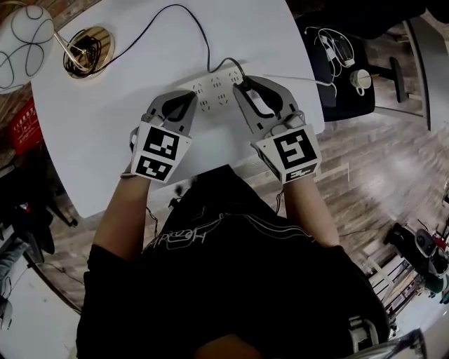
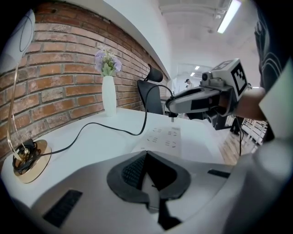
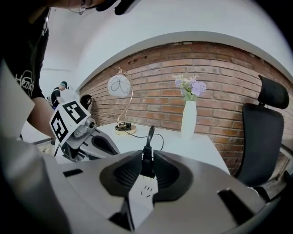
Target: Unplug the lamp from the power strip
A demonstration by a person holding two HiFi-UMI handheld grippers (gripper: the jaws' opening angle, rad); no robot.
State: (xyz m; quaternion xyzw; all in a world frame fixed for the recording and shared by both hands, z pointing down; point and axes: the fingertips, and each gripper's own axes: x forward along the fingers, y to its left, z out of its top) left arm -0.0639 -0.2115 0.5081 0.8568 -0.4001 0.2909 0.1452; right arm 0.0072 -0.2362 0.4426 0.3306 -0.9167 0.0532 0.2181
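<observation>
A white power strip (image 1: 214,92) lies near the front edge of the white table (image 1: 105,126). My right gripper (image 1: 243,84) is shut on the lamp's black plug (image 3: 147,165) at the strip's right end. The plug sits just over a socket, with prong tips showing beneath it. A black cord (image 1: 161,17) runs from the plug to the lamp's gold base (image 1: 88,49); its white globe shade (image 1: 24,38) hangs beyond. My left gripper (image 1: 191,96) rests at the strip's left end, its jaws shut with nothing between them. From the left gripper view the strip (image 2: 165,137) lies ahead.
A white vase with flowers (image 3: 188,119) stands at the table's far side against a brick wall. A black office chair (image 3: 263,137) stands to the right of the table, and a white cup (image 1: 360,78) sits on a dark seat there.
</observation>
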